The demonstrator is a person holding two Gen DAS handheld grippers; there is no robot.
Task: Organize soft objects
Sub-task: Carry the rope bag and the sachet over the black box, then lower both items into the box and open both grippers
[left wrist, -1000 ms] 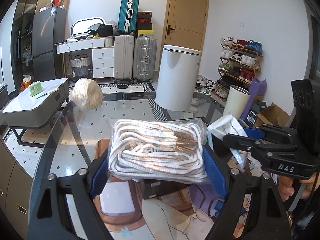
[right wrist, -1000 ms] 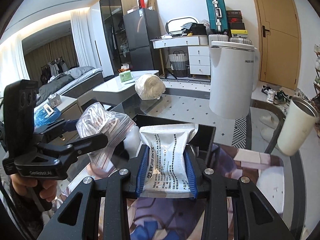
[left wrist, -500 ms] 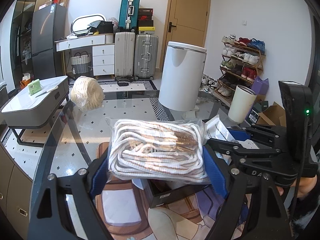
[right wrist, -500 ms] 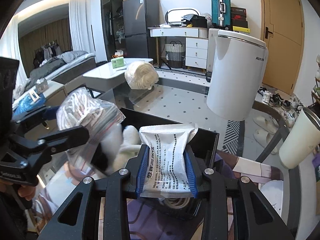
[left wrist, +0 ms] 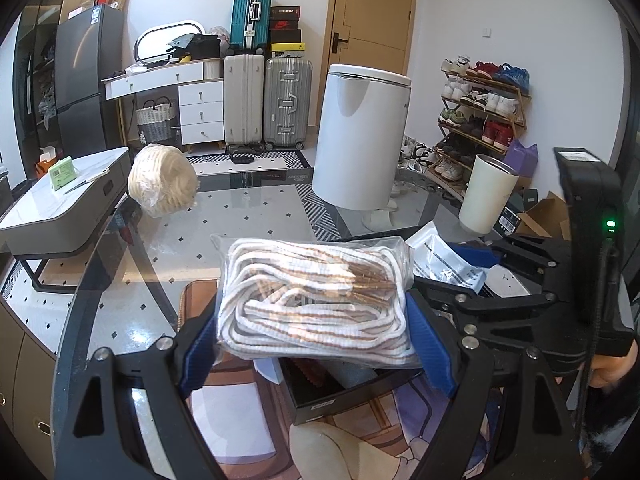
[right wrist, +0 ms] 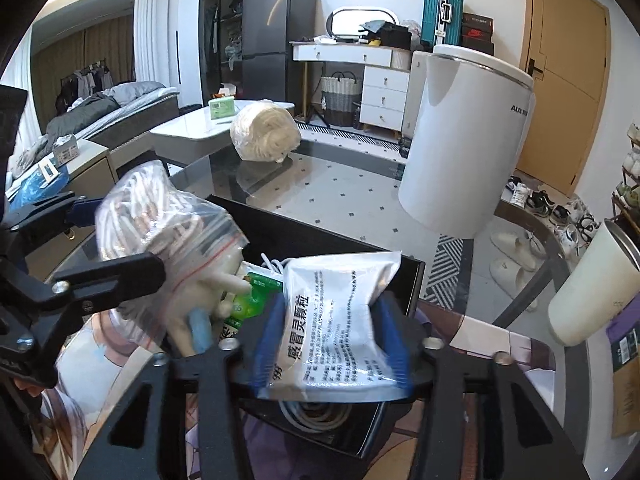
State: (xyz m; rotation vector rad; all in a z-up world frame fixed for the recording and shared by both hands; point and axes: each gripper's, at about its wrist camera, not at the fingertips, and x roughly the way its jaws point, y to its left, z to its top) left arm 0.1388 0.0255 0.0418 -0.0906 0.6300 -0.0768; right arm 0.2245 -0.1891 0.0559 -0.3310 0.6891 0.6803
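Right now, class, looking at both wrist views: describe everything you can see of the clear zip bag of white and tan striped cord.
The clear zip bag of white and tan striped cord is a soft transparent plastic pouch with a thin red seal line, stuffed with coiled flat white lace striped in tan. The left gripper is shut on it, blue pads pressing both ends, so it hangs lengthwise above the open black box on the glass table. It looks lifted, touching only the pads.

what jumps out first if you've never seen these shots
Two held packs dominate: the left gripper clamps a clear bag of white cord, and the right gripper clamps a silver printed pouch, both above an open black box. Behind them, a wrapped cream bundle sits on the glass table.
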